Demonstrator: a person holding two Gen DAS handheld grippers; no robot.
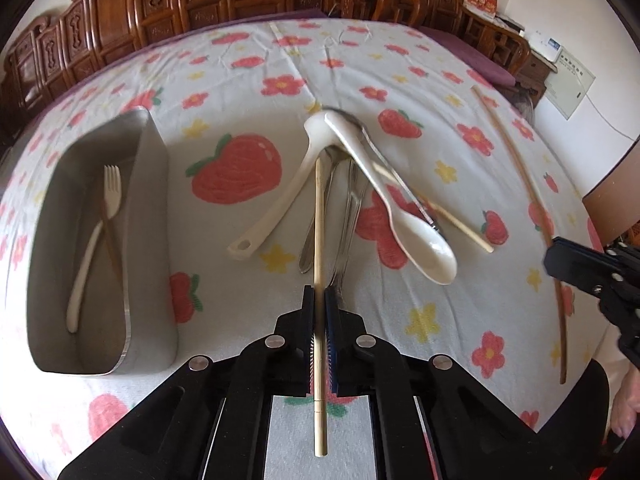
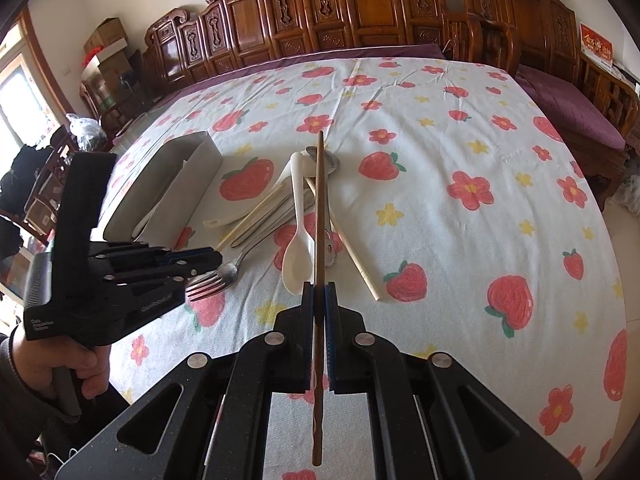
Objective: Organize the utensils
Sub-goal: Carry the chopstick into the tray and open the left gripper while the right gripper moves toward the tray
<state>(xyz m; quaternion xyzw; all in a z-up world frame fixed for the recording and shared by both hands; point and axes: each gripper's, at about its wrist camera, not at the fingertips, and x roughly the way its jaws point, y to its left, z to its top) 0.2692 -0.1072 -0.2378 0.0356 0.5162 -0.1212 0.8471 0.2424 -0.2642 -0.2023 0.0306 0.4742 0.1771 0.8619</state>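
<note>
My left gripper (image 1: 319,294) is shut on a light bamboo chopstick (image 1: 319,220) that points forward at the pile of utensils. My right gripper (image 2: 319,290) is shut on a dark brown chopstick (image 2: 319,208); it also shows in the left wrist view (image 1: 520,168). The pile holds a white ladle (image 1: 288,196), a white spoon (image 1: 400,208), steel cutlery (image 1: 348,200) and another bamboo chopstick (image 1: 452,216). A steel tray (image 1: 148,216) at the left holds a white fork (image 1: 100,224) and a brown chopstick (image 1: 110,236).
The table carries a strawberry-and-flower cloth (image 2: 460,240). Carved wooden chairs (image 2: 360,8) stand along the far side. A purple cushioned bench (image 2: 568,108) is at the right. The left gripper (image 2: 200,260) shows in the right wrist view, over a steel fork (image 2: 216,278).
</note>
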